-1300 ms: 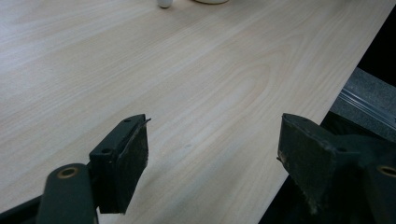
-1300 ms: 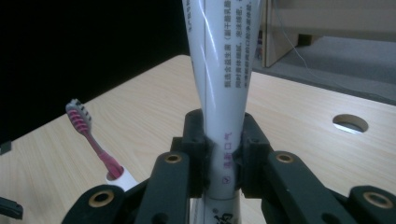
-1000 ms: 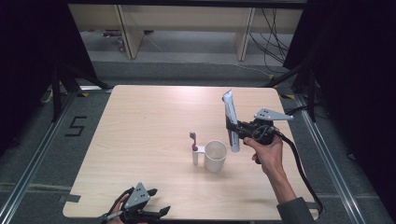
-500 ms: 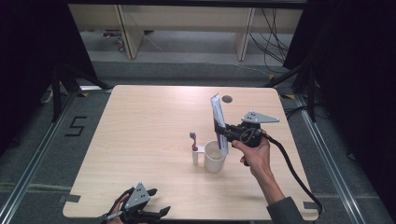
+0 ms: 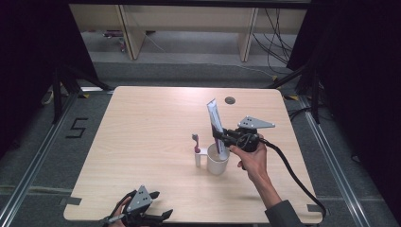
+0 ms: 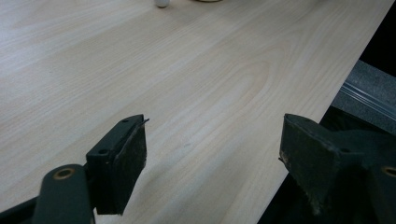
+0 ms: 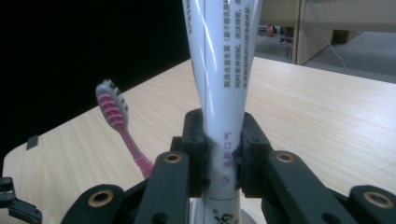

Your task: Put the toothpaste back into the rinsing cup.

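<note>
Toothpaste tube [image 5: 215, 124] over cup [image 5: 218, 165] (toothbrush [image 5: 196, 143] alongside)

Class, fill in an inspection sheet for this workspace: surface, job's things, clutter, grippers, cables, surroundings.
Surface: pale wooden table, bare apart from the job's things.
Job's things: toothpaste tube upright, lower end at the white cup; pink toothbrush standing beside the cup.
Clutter: nothing seen.
Grippers: right gripper shut on the tube; left gripper open, at the table's near edge.
Cables: black cable trailing from the right gripper.
Surroundings: dark curtains, grey floor.
</note>
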A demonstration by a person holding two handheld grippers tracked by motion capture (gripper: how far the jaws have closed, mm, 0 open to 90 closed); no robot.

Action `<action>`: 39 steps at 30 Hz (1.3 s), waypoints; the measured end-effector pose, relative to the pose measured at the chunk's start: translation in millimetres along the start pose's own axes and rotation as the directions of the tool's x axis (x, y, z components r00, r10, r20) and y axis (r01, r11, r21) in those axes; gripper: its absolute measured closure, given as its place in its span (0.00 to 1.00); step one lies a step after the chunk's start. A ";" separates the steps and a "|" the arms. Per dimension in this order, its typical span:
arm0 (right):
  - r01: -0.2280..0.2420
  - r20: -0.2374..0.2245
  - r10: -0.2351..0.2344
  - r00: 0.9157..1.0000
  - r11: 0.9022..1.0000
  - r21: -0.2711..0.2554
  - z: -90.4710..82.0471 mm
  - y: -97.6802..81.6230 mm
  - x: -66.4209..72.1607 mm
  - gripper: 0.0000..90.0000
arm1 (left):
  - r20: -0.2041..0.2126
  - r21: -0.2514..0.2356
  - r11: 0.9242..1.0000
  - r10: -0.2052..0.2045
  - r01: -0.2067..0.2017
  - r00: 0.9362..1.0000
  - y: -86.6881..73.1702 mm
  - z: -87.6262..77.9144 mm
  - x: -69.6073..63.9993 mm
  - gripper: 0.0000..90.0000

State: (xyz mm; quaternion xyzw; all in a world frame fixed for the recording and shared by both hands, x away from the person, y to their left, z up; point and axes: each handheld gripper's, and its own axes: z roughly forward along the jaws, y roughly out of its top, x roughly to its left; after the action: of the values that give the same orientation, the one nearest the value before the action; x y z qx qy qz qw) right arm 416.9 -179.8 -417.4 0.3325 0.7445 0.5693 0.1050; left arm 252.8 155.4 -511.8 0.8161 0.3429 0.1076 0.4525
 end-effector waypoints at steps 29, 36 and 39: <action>0.049 -0.006 -0.049 0.999 0.994 0.098 6.9 -29.2 2.1 0.85 | 0.008 0.003 1.000 0.010 -0.010 1.000 -0.1 -0.4 0.4 0.25; 0.091 -0.008 -0.090 0.996 0.989 0.115 3.9 -28.7 2.8 0.84 | 0.008 0.002 1.000 0.004 -0.004 1.000 0.1 0.2 0.1 0.25; 0.104 -0.001 -0.105 0.994 0.986 0.129 3.0 -28.7 2.8 0.84 | 0.006 0.017 1.000 0.015 -0.015 1.000 0.5 -1.3 0.2 0.25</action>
State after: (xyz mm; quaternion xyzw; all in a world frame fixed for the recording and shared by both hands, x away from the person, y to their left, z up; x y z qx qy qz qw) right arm 405.7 -179.5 -444.1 0.3008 0.7959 0.5126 0.1152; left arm 252.6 156.2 -510.7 0.8228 0.3365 0.1058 0.4457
